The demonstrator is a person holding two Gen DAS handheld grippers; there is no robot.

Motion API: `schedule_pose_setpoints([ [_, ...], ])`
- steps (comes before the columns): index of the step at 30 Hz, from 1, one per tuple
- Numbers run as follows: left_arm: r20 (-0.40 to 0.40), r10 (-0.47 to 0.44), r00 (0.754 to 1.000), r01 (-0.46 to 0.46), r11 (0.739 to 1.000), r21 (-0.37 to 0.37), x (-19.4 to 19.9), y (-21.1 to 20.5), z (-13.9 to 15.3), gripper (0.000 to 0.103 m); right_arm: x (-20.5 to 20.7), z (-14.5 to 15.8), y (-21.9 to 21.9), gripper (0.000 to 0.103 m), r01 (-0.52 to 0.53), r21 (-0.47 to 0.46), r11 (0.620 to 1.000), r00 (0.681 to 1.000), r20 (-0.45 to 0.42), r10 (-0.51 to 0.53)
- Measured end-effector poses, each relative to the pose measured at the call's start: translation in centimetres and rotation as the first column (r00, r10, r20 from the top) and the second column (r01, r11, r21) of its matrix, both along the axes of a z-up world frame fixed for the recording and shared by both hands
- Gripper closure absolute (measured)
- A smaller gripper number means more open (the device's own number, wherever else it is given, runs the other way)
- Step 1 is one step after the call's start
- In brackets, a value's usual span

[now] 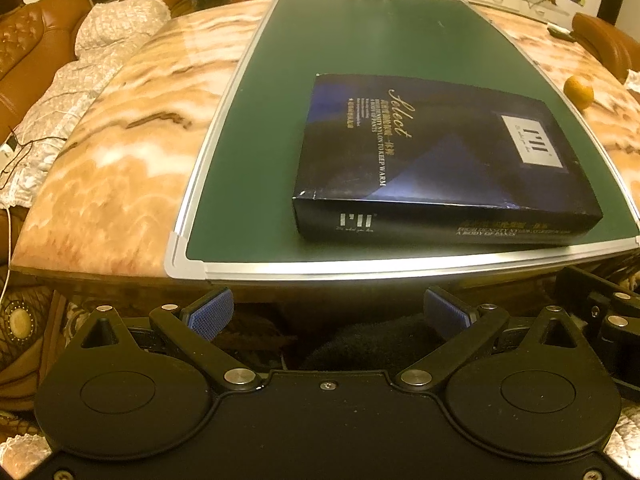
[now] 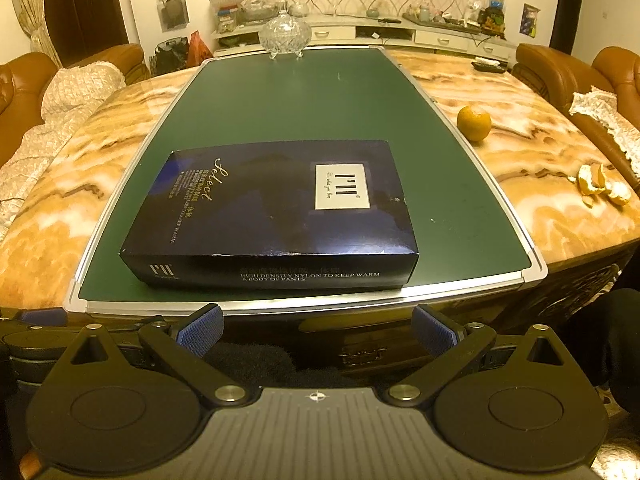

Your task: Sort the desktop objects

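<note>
A flat dark blue box (image 1: 436, 160) printed "Select" lies closed on a green board (image 1: 340, 60) near its front edge; it also shows in the right wrist view (image 2: 276, 216) on the board (image 2: 304, 96). My left gripper (image 1: 330, 314) is open and empty, held below and in front of the table edge. My right gripper (image 2: 318, 328) is open and empty, also in front of the edge. An orange (image 2: 474, 123) sits on the marble right of the board, also in the left wrist view (image 1: 579, 92). Orange peels (image 2: 602, 190) lie at the far right.
A glass lidded bowl (image 2: 285, 36) stands at the board's far end. The marble table (image 2: 540, 152) extends both sides. Brown sofas (image 2: 560, 68) with lace covers flank it. A remote (image 2: 488, 67) lies at the back right. The other gripper (image 1: 608, 328) is at my right.
</note>
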State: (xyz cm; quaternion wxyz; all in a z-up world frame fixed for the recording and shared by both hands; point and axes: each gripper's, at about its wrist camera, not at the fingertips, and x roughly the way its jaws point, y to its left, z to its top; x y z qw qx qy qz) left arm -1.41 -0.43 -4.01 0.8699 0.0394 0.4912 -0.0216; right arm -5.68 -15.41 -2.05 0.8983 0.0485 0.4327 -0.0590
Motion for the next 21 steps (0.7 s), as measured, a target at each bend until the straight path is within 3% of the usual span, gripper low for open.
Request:
schedule_pose_setpoints([
  [21, 0.006, 0.011, 1.0, -0.011, 1.0, 0.015, 0.29, -0.24, -0.18, 0.0, 0.67, -0.73, -0.29, 0.0, 0.007, 0.002, 1.0, 1.0, -0.02, -0.007],
])
